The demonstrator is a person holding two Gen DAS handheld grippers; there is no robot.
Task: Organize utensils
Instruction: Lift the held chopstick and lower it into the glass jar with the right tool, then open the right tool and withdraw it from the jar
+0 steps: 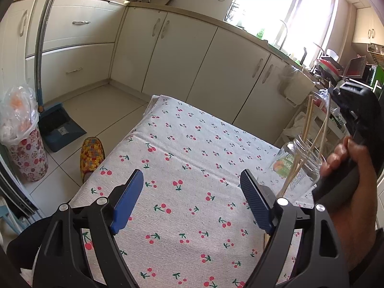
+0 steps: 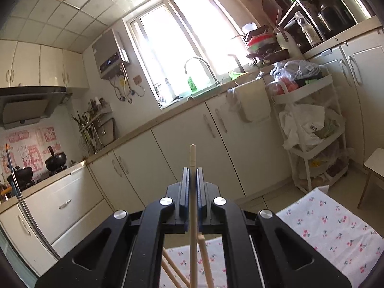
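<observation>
Right gripper (image 2: 192, 176): jaws clenched on single chopstick (image 2: 192, 158), held upright, tip seen above jaws, lower end cut off by frame edge. Left gripper (image 1: 192, 187): jaws spread wide, nothing held, above cherry-print cloth (image 1: 192, 144) on bench. Glass jar (image 1: 300, 165) tilted near right hand (image 1: 348, 168), more chopsticks (image 1: 309, 122) inside; jar base hidden behind gripper.

Clear glass jar (image 1: 298, 165) stands on the cherry-print tablecloth (image 1: 192, 158), pale wooden chopsticks (image 1: 309, 129) leaning inside; 1 chopstick (image 2: 192, 192) upright above the cloth
</observation>
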